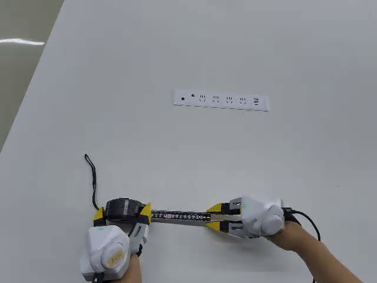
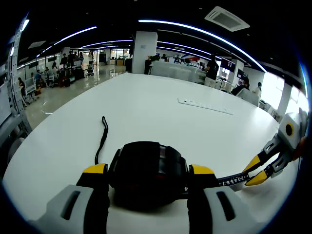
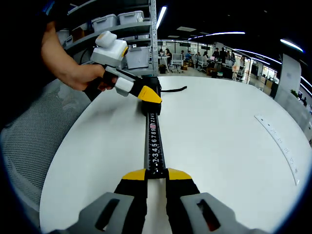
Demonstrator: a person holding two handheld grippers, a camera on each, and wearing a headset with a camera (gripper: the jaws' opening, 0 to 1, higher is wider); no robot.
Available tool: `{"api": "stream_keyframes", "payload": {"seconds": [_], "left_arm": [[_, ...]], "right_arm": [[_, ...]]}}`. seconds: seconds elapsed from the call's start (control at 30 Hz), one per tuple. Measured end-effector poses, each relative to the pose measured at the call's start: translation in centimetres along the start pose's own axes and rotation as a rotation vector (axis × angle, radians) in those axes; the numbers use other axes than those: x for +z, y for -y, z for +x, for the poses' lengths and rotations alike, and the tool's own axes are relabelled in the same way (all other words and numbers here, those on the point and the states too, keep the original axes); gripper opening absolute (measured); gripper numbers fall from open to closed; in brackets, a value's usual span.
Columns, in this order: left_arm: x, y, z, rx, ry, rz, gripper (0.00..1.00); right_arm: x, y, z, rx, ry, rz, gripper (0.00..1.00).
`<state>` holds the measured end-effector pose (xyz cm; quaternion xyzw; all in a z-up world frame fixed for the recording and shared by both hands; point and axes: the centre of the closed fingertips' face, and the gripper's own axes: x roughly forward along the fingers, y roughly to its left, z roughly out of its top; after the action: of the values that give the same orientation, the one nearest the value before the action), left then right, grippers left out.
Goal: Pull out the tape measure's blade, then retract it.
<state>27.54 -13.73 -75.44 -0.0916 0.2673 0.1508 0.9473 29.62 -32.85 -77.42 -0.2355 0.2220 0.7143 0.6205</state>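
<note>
Place: open-plan office
Upper left, left gripper view: people at desks (image 2: 58, 68)
Ceiling: long strip lights (image 2: 195, 31), air vent (image 2: 229, 18)
Top, right gripper view: shelves with storage bins (image 3: 122, 19)

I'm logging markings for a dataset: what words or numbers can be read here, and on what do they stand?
"2 3 4 5 6 7": scale numerals on the blade, running away from the right tool; those further along are too blurred to read.
Power strip: its marks are too small to read.
Tape measure case: no legible label.
</note>
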Motion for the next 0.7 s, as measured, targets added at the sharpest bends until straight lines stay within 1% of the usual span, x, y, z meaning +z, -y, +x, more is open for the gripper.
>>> {"api": "stream_keyframes", "payload": {"seconds": [0.7], "left_arm": [[0.0, 0.0, 0.0, 0.000, -0.008, -0.003, 0.62]], "right_arm": [[0.5, 0.2, 1.2, 0.002, 0.000, -0.014, 0.12]]}}
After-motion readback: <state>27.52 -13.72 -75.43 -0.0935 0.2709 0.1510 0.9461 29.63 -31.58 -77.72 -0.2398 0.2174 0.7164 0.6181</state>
